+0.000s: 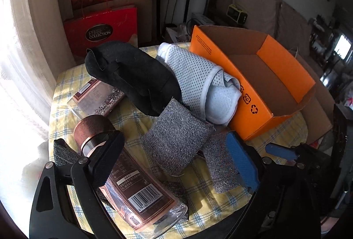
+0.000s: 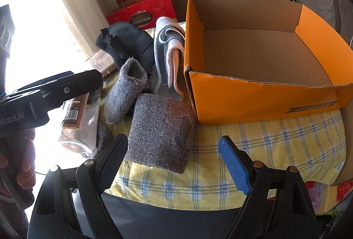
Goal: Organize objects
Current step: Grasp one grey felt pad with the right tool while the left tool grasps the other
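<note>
An open orange cardboard box [image 1: 249, 93] [image 2: 260, 98] stands on the yellow checked cloth [image 2: 275, 139], its inside bare. Left of it lie a grey fuzzy pad [image 1: 176, 139] [image 2: 161, 131], a second grey fuzzy piece [image 2: 123, 93], a white mesh garment [image 1: 194, 75] [image 2: 167, 58] and a black cloth [image 1: 132, 75] [image 2: 125, 42]. A glass jar with a brown cap [image 1: 123, 172] [image 2: 77, 120] lies on its side. My left gripper [image 1: 176, 164] is open, over the jar and the grey pad. My right gripper [image 2: 174, 164] is open, just before the grey pad.
A flat clear packet [image 1: 97, 98] lies at the cloth's far left. Red gift bags [image 1: 101, 29] [image 2: 141, 12] and a cardboard carton stand behind the table by the curtain. A sofa [image 1: 264, 7] is at the back right. The left gripper's body [image 2: 44, 95] reaches in from the left.
</note>
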Tool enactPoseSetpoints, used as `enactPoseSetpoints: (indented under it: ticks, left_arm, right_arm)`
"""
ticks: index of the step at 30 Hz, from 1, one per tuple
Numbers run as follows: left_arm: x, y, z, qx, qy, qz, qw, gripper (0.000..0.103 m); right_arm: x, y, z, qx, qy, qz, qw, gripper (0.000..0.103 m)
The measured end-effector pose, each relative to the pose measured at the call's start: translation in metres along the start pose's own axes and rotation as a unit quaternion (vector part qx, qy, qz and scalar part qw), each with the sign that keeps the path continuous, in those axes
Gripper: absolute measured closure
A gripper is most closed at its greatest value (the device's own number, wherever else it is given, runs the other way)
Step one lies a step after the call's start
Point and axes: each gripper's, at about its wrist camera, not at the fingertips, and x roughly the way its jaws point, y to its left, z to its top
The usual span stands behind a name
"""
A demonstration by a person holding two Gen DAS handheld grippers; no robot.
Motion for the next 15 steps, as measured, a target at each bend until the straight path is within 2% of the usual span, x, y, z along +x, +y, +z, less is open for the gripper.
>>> enactPoseSetpoints:
  ticks: [3,5,9,10,12,13,15]
  left_arm:
    - [0.011,-0.010,0.004,0.023,0.009,0.013,0.9996,0.012]
    - [0.016,-0.014,0.004,0.034,0.017,0.013,0.9992,0.024]
    - [0.025,-0.024,0.003,0.058,0.024,0.020,0.9978,0.026]
    - [0.027,-0.026,0.003,0.063,0.026,0.024,0.9974,0.027]
    - [0.033,-0.030,0.002,0.069,0.031,0.031,0.9967,0.031]
    - [0.037,-0.030,0.003,0.070,0.033,0.033,0.9964,0.031]
    - [0.043,-0.031,0.003,0.070,0.041,0.031,0.9962,0.039]
  right_arm:
    - [0.009,0.006,-0.002,-0.007,-0.001,-0.001,1.000,0.016]
    - [0.012,0.009,-0.004,-0.010,-0.003,0.003,1.000,0.016]
    - [0.020,0.013,-0.006,-0.015,0.002,0.006,1.000,0.016]
    - [0.022,0.013,-0.006,-0.016,0.003,0.005,1.000,0.017]
    - [0.027,0.013,-0.007,-0.015,0.008,0.011,1.000,0.026]
    - [0.029,0.012,-0.007,-0.013,0.012,0.015,1.000,0.028]
    - [0.029,0.012,-0.008,-0.014,0.012,0.014,1.000,0.029]
